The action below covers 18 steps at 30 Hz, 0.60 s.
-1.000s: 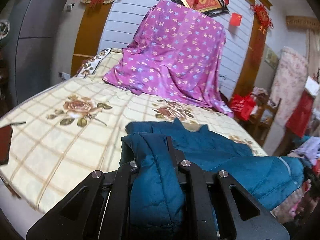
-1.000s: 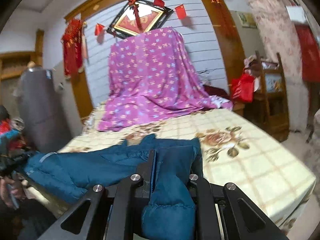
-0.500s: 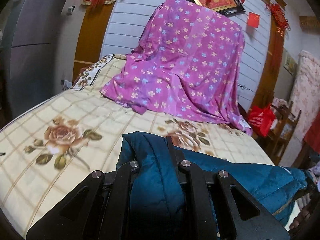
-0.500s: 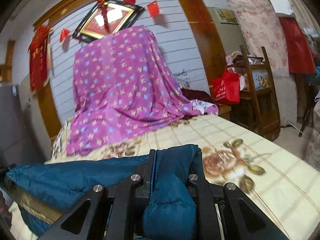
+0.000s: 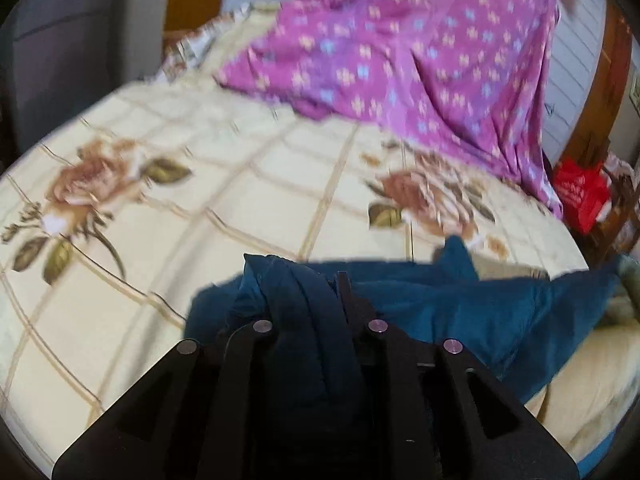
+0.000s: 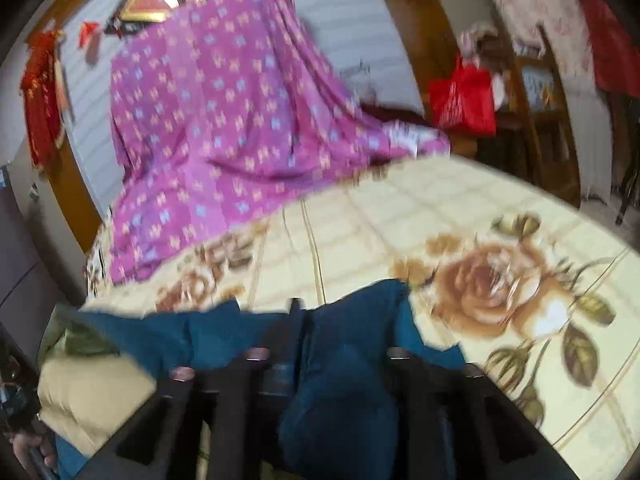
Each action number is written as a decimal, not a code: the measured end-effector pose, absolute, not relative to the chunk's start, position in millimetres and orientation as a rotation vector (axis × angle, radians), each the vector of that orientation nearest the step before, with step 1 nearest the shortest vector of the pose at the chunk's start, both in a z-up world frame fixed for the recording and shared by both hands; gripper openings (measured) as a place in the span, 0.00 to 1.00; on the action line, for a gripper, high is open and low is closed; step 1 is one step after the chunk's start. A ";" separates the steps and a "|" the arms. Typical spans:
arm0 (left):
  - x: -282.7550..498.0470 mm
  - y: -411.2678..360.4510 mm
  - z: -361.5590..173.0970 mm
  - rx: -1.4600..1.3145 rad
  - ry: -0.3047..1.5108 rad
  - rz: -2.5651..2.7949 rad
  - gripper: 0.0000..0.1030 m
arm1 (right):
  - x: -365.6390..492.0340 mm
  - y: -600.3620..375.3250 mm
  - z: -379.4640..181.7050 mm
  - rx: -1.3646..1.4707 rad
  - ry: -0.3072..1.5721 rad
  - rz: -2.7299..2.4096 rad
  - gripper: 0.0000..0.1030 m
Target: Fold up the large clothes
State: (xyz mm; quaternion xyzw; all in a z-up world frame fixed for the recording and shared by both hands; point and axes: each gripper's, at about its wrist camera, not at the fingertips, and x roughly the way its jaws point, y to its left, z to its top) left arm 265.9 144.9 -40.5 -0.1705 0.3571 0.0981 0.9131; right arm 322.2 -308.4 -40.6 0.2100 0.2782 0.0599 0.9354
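Observation:
A dark teal padded jacket (image 5: 472, 304) lies across the near edge of the bed, also in the right wrist view (image 6: 200, 336). My left gripper (image 5: 308, 304) is shut on a bunched fold of the jacket. My right gripper (image 6: 320, 332) is shut on another bunched fold of the jacket at its other end. The fabric fills the gap between each pair of fingers and hides the pads. A pale lining side of the jacket shows in the right wrist view (image 6: 88, 392).
The bed has a cream checked sheet with rose prints (image 5: 224, 184), seen from the right too (image 6: 460, 216). A purple flowered cloth (image 5: 420, 40) drapes over the headboard end. A red bag (image 5: 580, 192) and wooden furniture stand beside the bed.
Both grippers have moved forward and down over the bed with the jacket held. The jacket's edge has travelled further onto the sheet. Both views are motion-blurred now.

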 end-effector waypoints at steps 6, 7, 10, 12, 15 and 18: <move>261.8 165.0 -43.6 -0.515 0.779 0.105 0.20 | 320.4 -330.0 -60.6 0.603 0.626 0.158 0.41; 259.7 169.7 -40.9 -0.549 0.778 0.088 0.22 | 315.7 -335.6 -59.8 0.644 0.611 0.168 0.42; 250.2 183.8 -27.5 -0.640 0.727 0.031 0.29 | 296.5 -354.1 -52.0 0.767 0.546 0.185 0.57; 241.8 190.6 -15.9 -0.668 0.674 0.018 0.30 | 283.5 -363.5 -41.8 0.808 0.491 0.190 0.60; 232.0 192.3 0.0 -0.671 0.614 0.010 0.34 | 262.6 -370.2 -24.3 0.808 0.407 0.195 0.60; 224.8 189.5 11.5 -0.627 0.566 0.038 0.55 | 250.1 -363.7 -10.4 0.743 0.385 0.203 0.60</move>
